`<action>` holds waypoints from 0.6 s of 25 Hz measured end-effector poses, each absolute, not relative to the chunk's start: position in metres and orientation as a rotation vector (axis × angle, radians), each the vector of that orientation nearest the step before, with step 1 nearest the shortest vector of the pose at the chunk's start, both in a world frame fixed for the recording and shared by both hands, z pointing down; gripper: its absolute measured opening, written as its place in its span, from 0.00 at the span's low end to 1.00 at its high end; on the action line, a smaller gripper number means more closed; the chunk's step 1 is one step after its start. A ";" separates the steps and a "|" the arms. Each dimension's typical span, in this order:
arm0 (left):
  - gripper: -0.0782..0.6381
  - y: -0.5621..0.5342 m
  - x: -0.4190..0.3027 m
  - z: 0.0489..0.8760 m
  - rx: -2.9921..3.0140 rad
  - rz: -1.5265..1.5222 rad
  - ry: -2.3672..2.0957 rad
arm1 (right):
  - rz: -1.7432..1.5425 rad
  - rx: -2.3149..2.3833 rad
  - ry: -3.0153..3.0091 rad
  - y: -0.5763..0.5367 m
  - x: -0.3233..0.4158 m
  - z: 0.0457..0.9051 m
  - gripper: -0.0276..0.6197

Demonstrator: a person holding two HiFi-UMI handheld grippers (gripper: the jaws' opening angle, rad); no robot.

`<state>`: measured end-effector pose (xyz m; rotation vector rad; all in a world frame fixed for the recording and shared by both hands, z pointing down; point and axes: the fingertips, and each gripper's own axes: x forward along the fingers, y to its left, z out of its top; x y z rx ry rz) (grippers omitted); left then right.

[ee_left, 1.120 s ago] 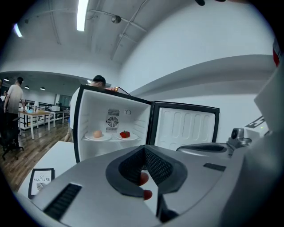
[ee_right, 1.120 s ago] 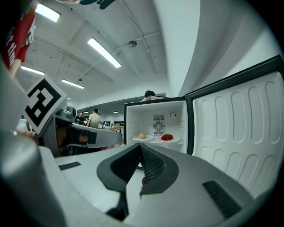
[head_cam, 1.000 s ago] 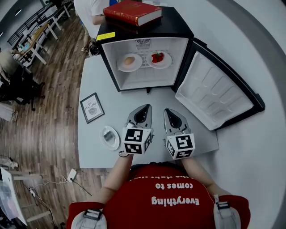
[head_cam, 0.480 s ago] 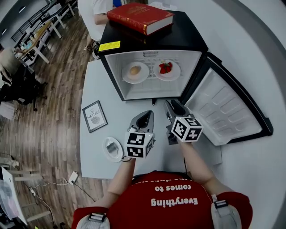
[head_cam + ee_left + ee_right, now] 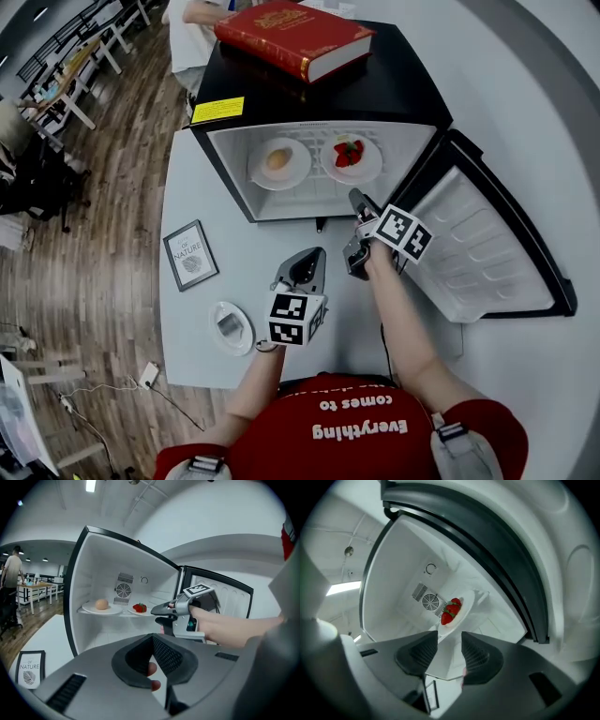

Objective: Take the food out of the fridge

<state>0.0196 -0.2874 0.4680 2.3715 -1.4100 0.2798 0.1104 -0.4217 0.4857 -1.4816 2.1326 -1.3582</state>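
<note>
Right gripper (image 5: 449, 641) now nearer fridge (image 5: 319, 94), jaws opening, empty (strawberries (image 5: 451, 611) fill its view), left gripper (image 5: 153, 639), jaws together.

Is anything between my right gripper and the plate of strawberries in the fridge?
Nothing visible. The right gripper, jaws opening and empty, looks straight at the white plate of red strawberries; the black fridge door stands open.
</note>
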 end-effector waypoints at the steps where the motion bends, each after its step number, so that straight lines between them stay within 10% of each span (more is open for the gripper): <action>1: 0.11 -0.288 0.020 0.470 2.368 0.280 -1.408 | -1.390 -1.467 2.086 -0.429 0.113 0.488 0.27; 15: 0.11 -0.280 0.011 0.495 2.321 0.340 -1.390 | -1.670 -1.131 1.571 -0.469 0.110 0.509 0.09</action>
